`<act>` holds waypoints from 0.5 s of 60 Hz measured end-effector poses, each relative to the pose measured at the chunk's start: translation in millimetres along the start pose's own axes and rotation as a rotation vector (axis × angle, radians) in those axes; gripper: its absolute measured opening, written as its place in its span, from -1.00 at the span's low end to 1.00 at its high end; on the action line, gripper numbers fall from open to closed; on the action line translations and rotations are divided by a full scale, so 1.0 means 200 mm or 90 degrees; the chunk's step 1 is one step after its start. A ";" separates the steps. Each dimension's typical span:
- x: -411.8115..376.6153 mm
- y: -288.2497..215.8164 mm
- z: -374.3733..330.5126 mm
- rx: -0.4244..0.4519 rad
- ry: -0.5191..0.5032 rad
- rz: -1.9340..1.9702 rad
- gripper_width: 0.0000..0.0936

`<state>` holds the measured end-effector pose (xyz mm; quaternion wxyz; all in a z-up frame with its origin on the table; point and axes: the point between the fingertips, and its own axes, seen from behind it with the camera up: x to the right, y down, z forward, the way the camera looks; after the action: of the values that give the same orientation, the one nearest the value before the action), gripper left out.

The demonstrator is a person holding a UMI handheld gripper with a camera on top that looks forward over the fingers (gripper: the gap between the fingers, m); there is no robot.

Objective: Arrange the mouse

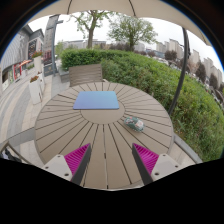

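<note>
A small grey mouse (pixel 135 124) lies on the round slatted wooden table (pixel 60 125), to the right of the table's middle. A light blue mouse pad (pixel 97 100) lies flat at the far side of the table. My gripper (pixel 112 160) hovers above the near part of the table, fingers wide apart with magenta pads (pixel 76 157) showing and nothing between them. The mouse is just beyond the right finger (pixel 146 160); the pad is farther ahead, centred between the fingers.
A wooden chair (pixel 86 72) stands behind the table. A hedge (pixel 170 85) runs along the right, with a thin pole (pixel 182 62) leaning there. Paved ground and buildings lie to the left, trees at the back.
</note>
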<state>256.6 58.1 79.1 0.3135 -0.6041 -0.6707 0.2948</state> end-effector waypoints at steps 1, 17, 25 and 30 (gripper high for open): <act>0.02 0.00 0.01 0.002 0.009 0.003 0.81; 0.46 0.07 0.25 0.027 0.077 0.039 0.82; 0.54 0.04 0.41 0.041 0.065 0.036 0.82; 0.58 0.00 0.53 0.047 0.056 0.028 0.82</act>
<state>165.5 171.1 19.0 0.3582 -0.6191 -0.6314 0.2997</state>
